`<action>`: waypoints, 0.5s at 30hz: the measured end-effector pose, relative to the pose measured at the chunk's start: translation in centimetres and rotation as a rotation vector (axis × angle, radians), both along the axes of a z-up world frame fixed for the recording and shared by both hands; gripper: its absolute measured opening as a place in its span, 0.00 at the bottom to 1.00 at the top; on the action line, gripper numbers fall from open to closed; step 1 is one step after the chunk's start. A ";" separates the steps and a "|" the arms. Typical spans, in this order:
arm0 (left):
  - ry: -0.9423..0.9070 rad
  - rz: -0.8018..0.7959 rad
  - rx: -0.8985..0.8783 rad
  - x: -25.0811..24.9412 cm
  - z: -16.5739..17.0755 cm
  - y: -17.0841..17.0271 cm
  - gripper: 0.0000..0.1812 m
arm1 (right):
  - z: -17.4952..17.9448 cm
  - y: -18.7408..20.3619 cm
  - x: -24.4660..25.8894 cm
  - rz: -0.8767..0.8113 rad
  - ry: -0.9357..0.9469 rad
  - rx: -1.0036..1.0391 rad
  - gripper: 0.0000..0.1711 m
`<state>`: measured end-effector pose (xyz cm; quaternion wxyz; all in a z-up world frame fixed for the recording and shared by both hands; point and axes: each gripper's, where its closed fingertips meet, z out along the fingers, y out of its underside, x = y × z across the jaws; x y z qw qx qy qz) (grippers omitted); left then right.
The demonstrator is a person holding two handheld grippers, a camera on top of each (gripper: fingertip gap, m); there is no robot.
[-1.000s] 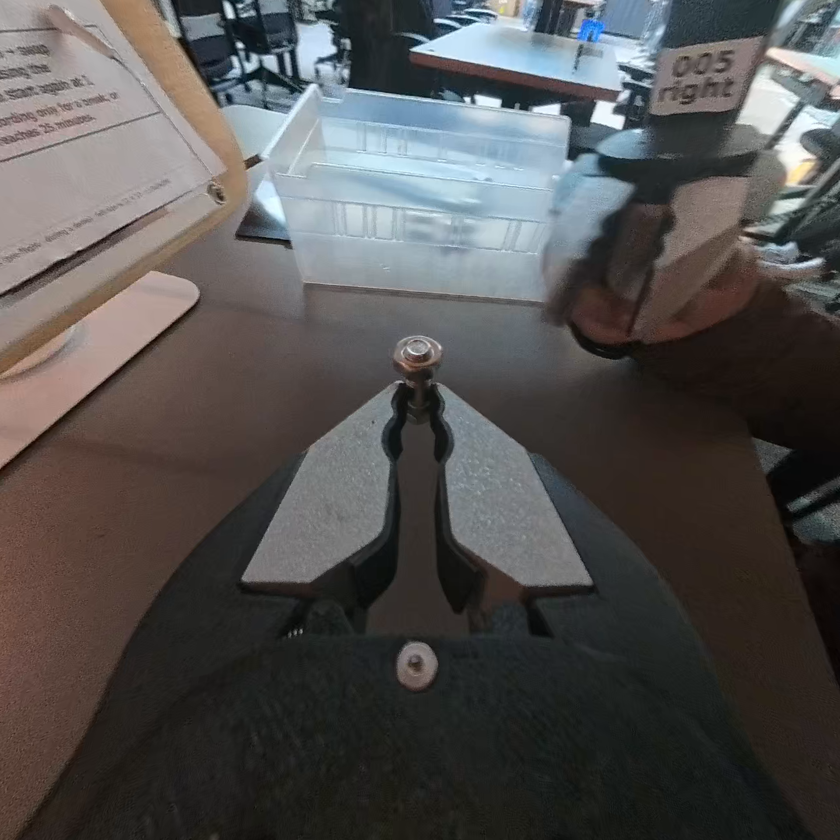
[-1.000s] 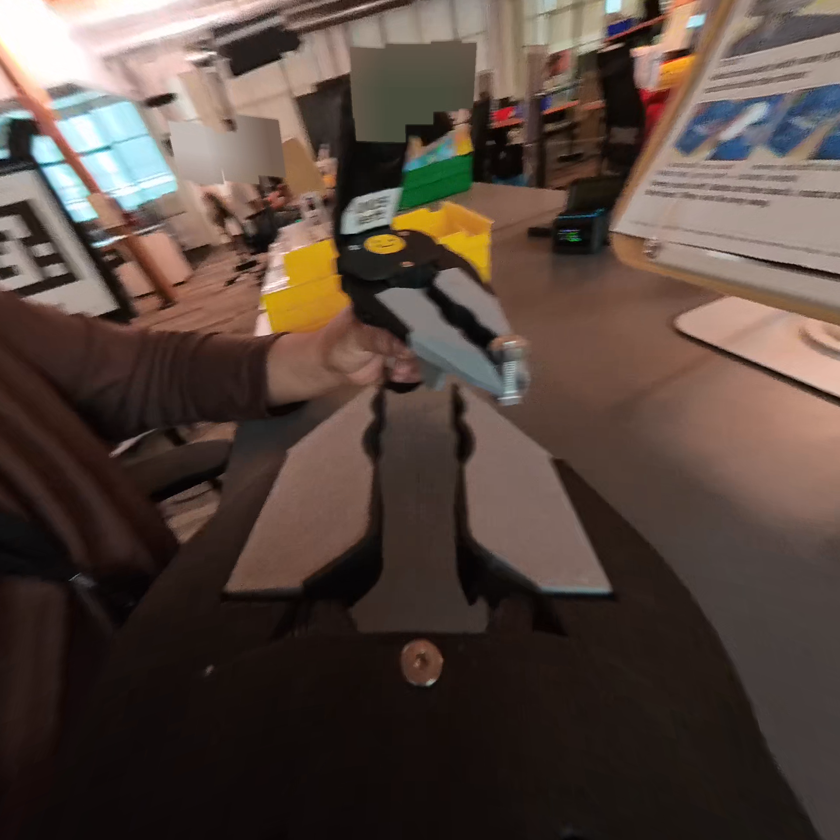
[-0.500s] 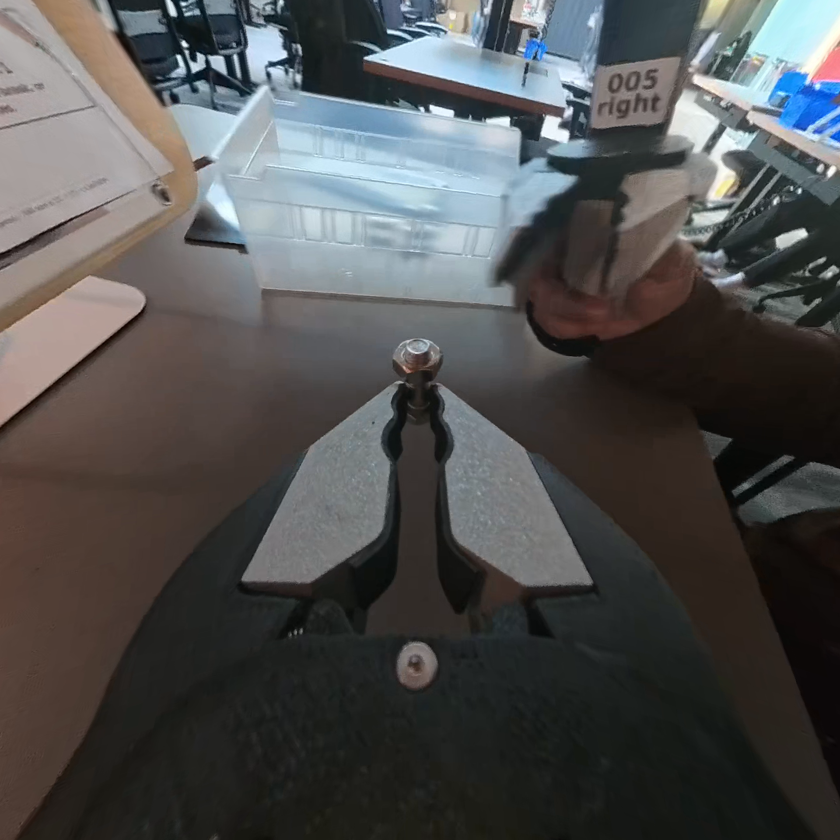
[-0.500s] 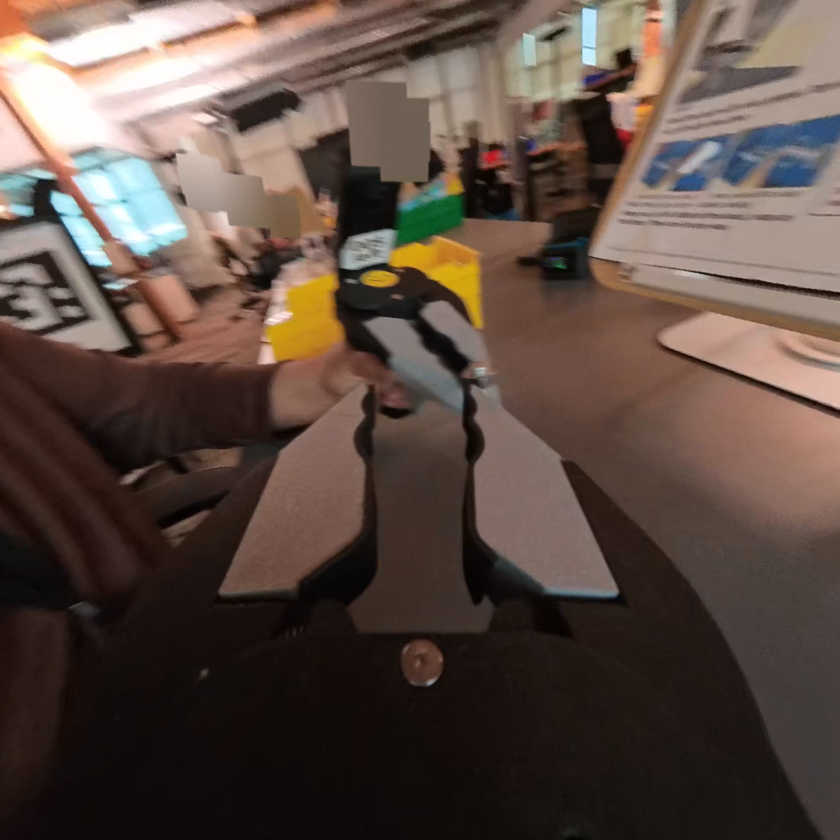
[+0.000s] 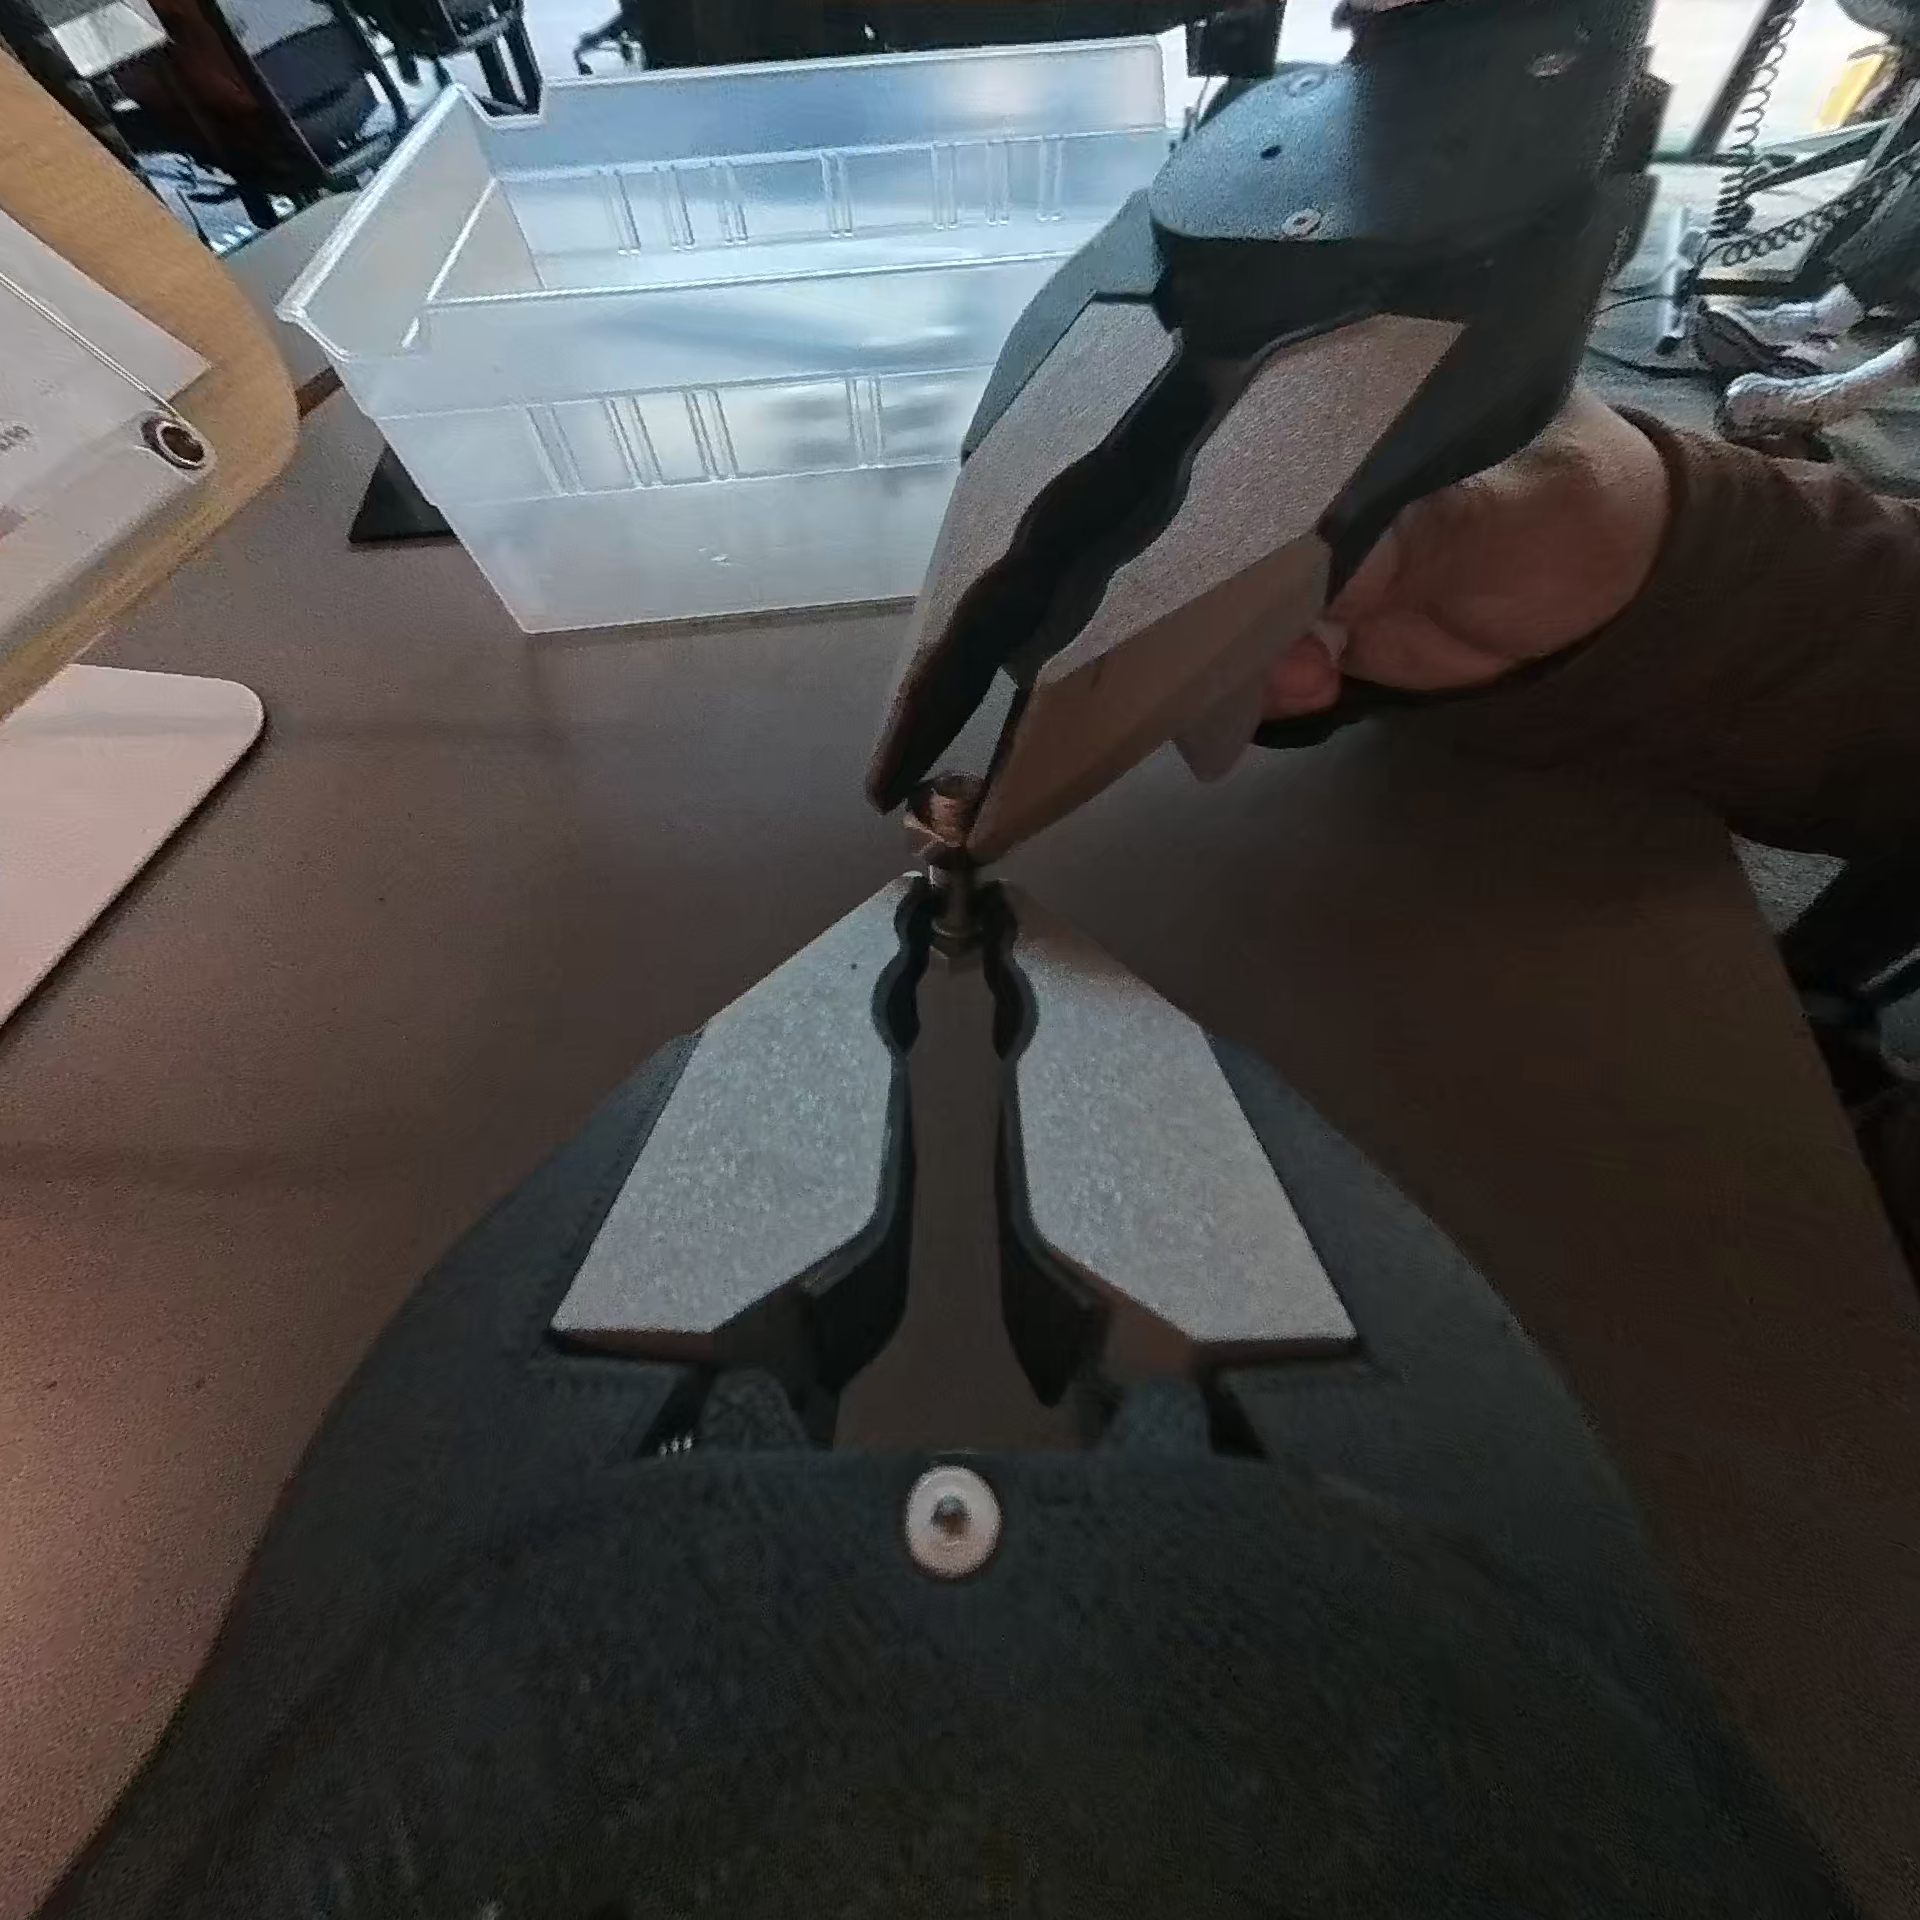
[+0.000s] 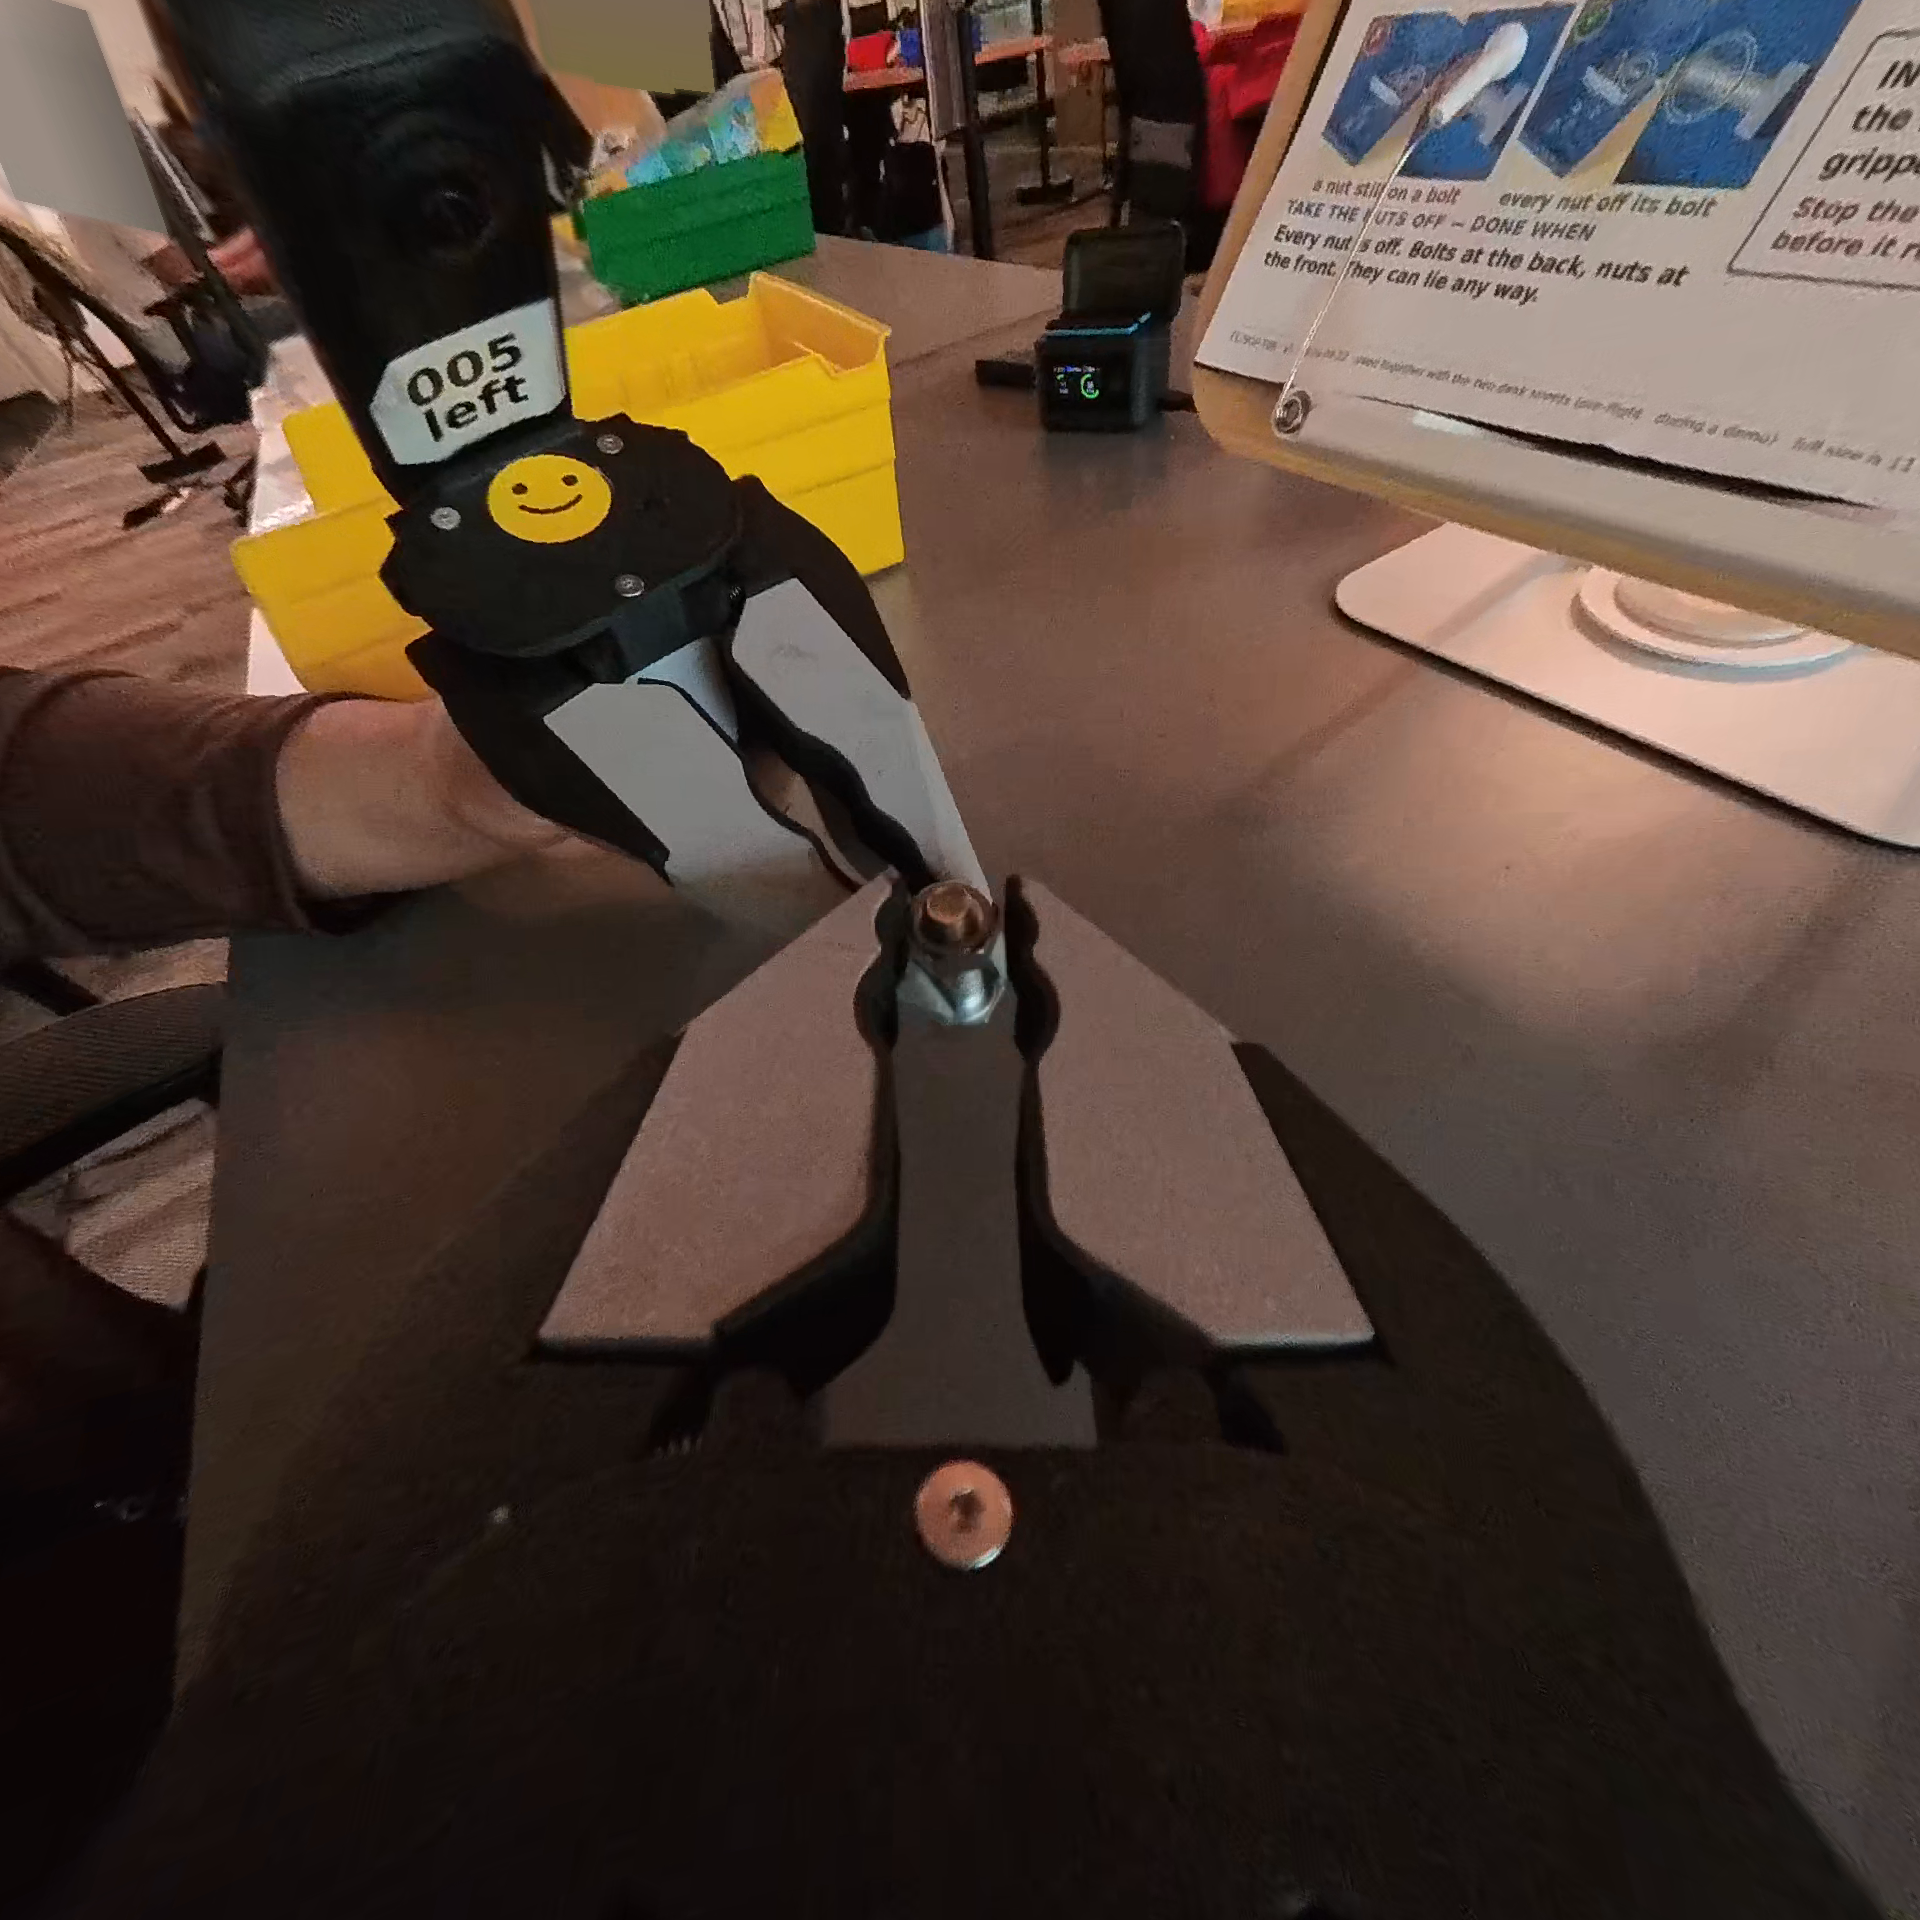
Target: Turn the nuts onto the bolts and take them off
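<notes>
My left gripper (image 5: 954, 899) is shut on the shank of a small steel bolt (image 5: 951, 930) and holds it upright above the dark table (image 5: 468, 883). A hex nut (image 5: 940, 808) sits on the bolt's upper end. My right gripper (image 5: 935, 816) comes down from the upper right, held by a hand, and its two tips close on the nut from both sides. In the right wrist view the nut and bolt (image 6: 951, 971) sit between my right gripper's tips (image 6: 951, 899). The left gripper (image 6: 914, 862) reaches in from the upper left.
A clear plastic bin (image 5: 727, 343) stands behind the bolt. A sign board (image 6: 1610, 260) on a white base (image 6: 1662, 665) stands at the table's side. A yellow bin (image 6: 727, 416), a green bin (image 6: 696, 218) and a small black device (image 6: 1107, 353) lie farther off. Less than 4 cm separates the two grippers' tips.
My right gripper moved in from the right, tipped down over the bolt and narrowed its jaws onto the nut. The left gripper kept hold of the bolt and barely moved.
</notes>
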<state>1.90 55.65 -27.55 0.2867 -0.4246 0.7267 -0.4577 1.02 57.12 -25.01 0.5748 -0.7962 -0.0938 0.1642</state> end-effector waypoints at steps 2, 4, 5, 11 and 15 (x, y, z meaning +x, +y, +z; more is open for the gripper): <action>0.003 0.002 0.000 0.0 -0.1 0.0 0.05 | -0.1 0.0 0.0 0.003 0.009 -0.012 0.08; 0.004 0.008 0.002 0.1 -0.1 0.1 0.05 | -0.1 0.0 0.1 -0.007 -0.005 -0.011 0.08; 0.006 0.009 0.004 0.1 -0.2 0.1 0.05 | -0.2 0.0 0.2 -0.009 -0.012 -0.010 0.08; -0.031 -0.006 0.001 0.0 0.3 0.0 0.04 | 0.0 0.2 -0.4 0.019 0.043 -0.004 0.10; -0.036 -0.018 -0.009 0.0 0.3 -0.4 0.04 | 0.0 0.0 -0.4 0.020 0.036 -0.011 0.09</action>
